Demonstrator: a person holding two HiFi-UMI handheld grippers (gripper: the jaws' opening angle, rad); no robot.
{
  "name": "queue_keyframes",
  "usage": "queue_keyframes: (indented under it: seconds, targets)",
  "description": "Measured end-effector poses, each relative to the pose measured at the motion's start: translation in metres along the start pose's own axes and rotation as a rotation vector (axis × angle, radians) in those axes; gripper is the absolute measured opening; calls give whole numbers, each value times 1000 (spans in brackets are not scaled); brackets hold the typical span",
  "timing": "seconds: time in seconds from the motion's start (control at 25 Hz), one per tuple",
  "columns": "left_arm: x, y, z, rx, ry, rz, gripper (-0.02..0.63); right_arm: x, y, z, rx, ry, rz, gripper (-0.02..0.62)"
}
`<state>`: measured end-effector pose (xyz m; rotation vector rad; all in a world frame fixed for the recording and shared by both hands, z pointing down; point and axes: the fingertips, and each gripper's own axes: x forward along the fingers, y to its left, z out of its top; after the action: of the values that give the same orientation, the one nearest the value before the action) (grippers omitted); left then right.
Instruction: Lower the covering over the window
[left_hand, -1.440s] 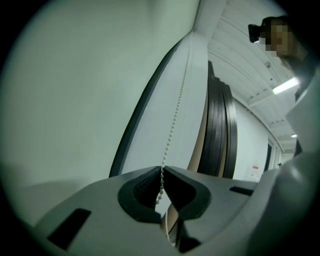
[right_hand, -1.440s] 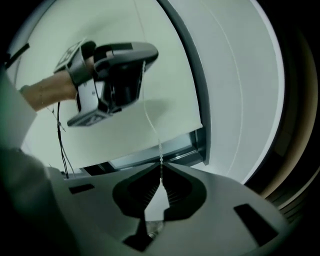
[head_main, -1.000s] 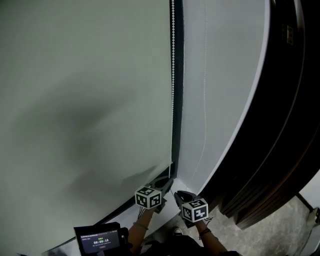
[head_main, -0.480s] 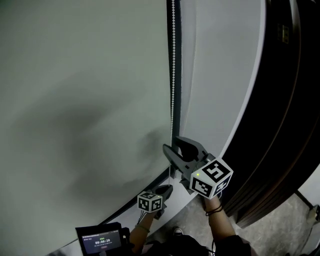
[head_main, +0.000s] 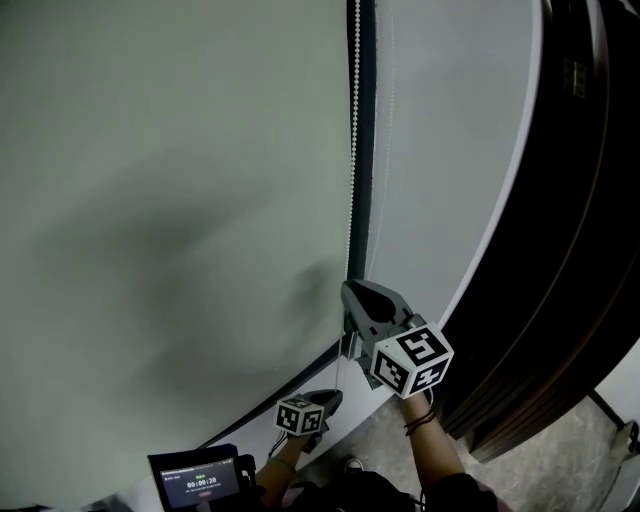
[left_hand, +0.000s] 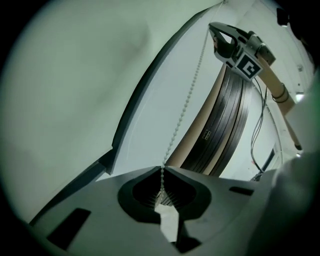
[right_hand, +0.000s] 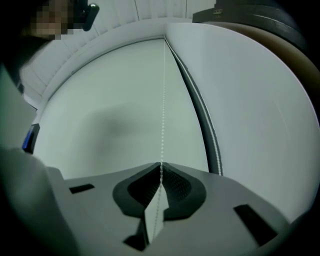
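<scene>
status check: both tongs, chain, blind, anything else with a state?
left tongs: shut on chain, low down.
right tongs: shut on chain higher up; its jaws have just been closing, with the chain between them.
chain: runs straight, pinched in two places.
blind: down over most of the view, bottom edge near left tongs.
screen: lit.

matt cloth blind (head_main: 180, 200), beaded plastic chain (head_main: 353, 150)
</scene>
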<state>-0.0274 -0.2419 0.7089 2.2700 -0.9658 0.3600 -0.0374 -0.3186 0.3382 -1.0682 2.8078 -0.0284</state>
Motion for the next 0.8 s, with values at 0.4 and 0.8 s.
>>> queue_keyframes:
  seconds: [0.4, 0.8]
  targets:
    - [-3, 2, -31, -42, 33, -3, 15, -9, -34, -65, 70, 93, -62, 20]
    - [-62, -3, 15, -1, -180, -14, 34, -38, 6, -146, 133, 265, -101, 21]
